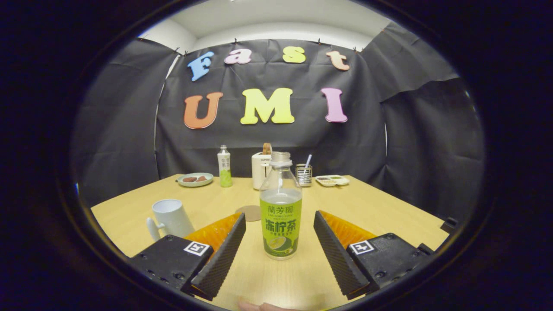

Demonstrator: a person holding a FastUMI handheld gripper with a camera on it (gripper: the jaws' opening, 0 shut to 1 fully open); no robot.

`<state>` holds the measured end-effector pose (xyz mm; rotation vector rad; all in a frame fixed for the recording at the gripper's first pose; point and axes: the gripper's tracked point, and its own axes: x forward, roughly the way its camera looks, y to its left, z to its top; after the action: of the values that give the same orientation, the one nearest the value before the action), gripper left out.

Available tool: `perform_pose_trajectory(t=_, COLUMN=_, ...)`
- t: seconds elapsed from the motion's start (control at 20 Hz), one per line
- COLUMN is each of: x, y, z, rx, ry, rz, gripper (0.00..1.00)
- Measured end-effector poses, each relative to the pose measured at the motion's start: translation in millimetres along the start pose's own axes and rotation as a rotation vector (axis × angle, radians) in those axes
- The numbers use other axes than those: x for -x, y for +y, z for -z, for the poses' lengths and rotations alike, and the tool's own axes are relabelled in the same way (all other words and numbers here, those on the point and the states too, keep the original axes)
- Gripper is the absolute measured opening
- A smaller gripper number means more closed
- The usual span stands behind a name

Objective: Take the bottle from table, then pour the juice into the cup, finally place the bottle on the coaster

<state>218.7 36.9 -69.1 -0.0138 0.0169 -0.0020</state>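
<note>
A clear uncapped bottle with a green label and pale juice stands upright on the wooden table. It sits between my two fingers, near their tips. My gripper is open, with a gap on each side of the bottle, and neither black ribbed pad touches it. A white cup with a handle stands to the left, just beyond the left finger. A round brown coaster lies flat on the table behind the left fingertip, left of the bottle.
Along the table's far edge stand a second capped green bottle, a plate with food, a white toaster, a small holder with a straw and a divided tray. A fingertip of a person shows below the gripper.
</note>
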Motion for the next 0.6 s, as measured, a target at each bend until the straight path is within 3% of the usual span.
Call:
perform_pose_trajectory(t=0.15, x=-23, y=6, z=-2, rx=0.003, ry=0.0, rz=-0.021, gripper=1.0)
perform_pose_trajectory(t=0.35, x=-48, y=-1, z=-9, rx=0.021, ry=-0.025, rz=0.027, gripper=1.0)
perform_pose_trajectory(t=0.6, x=-71, y=-4, z=-3, rx=-0.003, ry=0.007, rz=0.028, gripper=1.0)
